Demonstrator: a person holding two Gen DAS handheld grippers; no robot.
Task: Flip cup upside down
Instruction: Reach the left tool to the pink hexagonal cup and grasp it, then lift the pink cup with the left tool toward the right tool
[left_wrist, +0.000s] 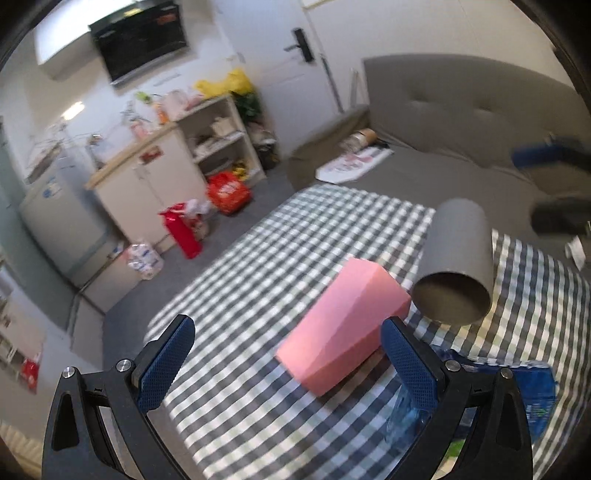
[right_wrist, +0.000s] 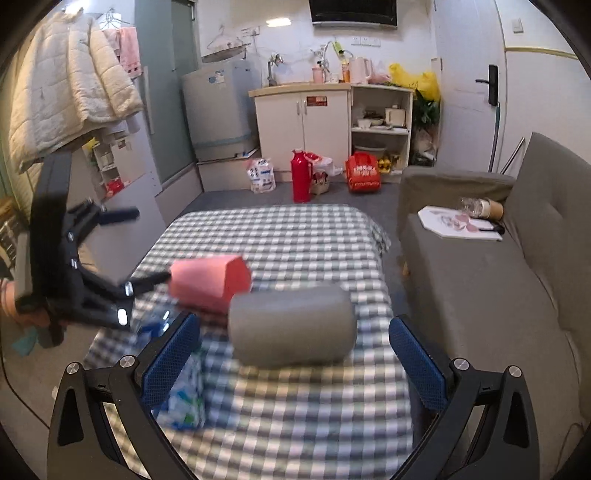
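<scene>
A pink faceted cup (left_wrist: 343, 325) lies on its side on the checked tablecloth (left_wrist: 258, 258), just ahead of my open left gripper (left_wrist: 288, 354), nearer its right finger. A grey cup (left_wrist: 456, 262) lies on its side beside it, its open mouth facing the left camera. In the right wrist view the grey cup (right_wrist: 291, 326) lies crosswise between the fingers of my open right gripper (right_wrist: 295, 354), a little ahead of them. The pink cup (right_wrist: 210, 282) lies behind it to the left, with the left gripper (right_wrist: 125, 291) beside it.
A blue and white plastic packet (right_wrist: 184, 398) lies on the table's near left. A grey sofa (right_wrist: 480, 280) stands at the table's right edge. Cabinets, a red flask (right_wrist: 301, 175) and bags stand on the floor beyond the table's far edge.
</scene>
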